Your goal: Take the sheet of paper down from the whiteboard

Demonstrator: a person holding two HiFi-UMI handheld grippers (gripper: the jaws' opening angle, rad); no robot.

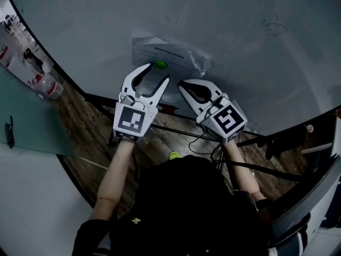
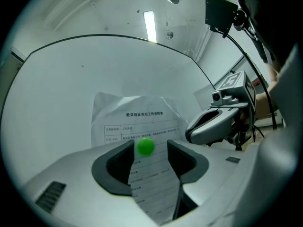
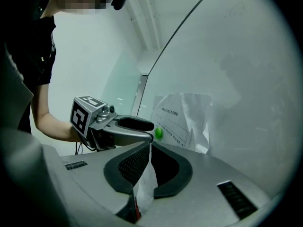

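A creased printed sheet of paper (image 1: pixel 160 55) hangs on the whiteboard (image 1: pixel 240 41), pinned by a round green magnet (image 1: pixel 159 65). My left gripper (image 1: pixel 156 72) points level at the board with its jaws open; in the left gripper view the magnet (image 2: pixel 145 146) sits between the tips, a gap on each side, in front of the paper (image 2: pixel 137 112). My right gripper (image 1: pixel 187 84) is just right of it, shut on the sheet's lower part. In the right gripper view (image 3: pixel 150 148) the paper (image 3: pixel 182 112) runs down between the pads.
The whiteboard's dark lower frame and stand bars (image 1: pixel 176 128) lie under my hands, with cables over the wooden floor. A plastic bottle (image 1: pixel 48 85) lies at the left beside a green panel (image 1: pixel 26 121). A small green thing (image 1: pixel 173 155) is on the floor.
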